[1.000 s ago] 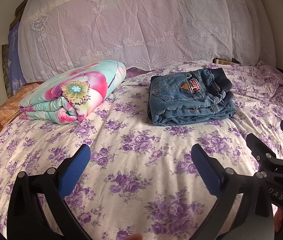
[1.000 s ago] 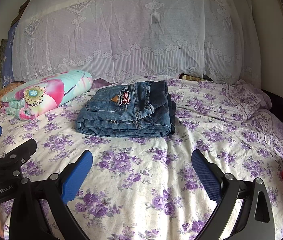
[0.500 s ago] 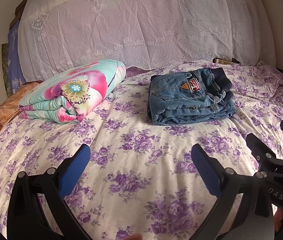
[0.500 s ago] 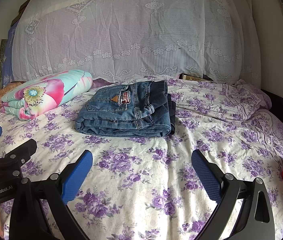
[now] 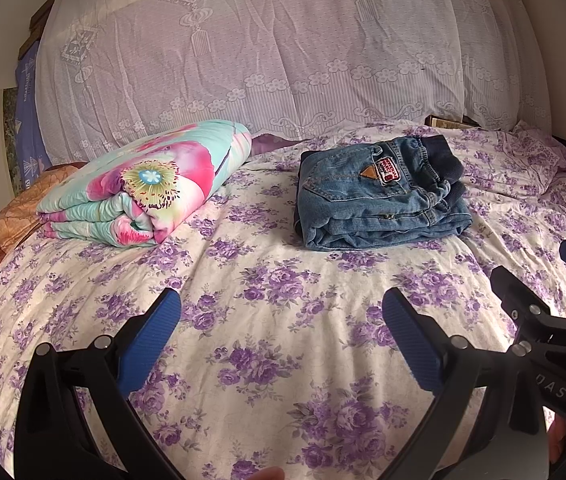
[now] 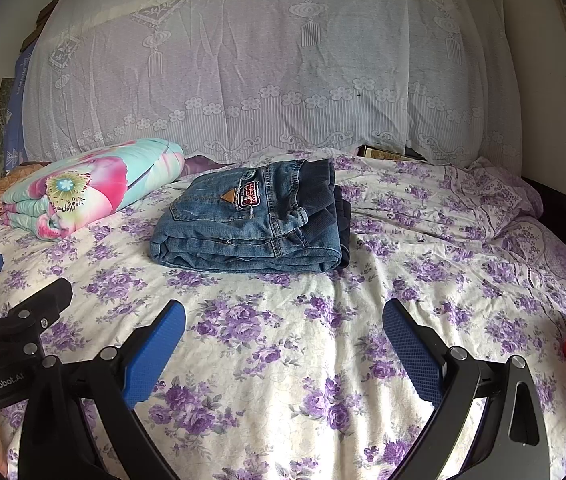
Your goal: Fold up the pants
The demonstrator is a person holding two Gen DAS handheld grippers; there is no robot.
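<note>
while both grippers gape wide, folded jeans lie on bedsheet

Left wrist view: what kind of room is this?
Most likely a home bedroom: a bed with a purple floral sheet, a folded floral quilt beside the folded jeans, and a lace cover draped behind.
</note>
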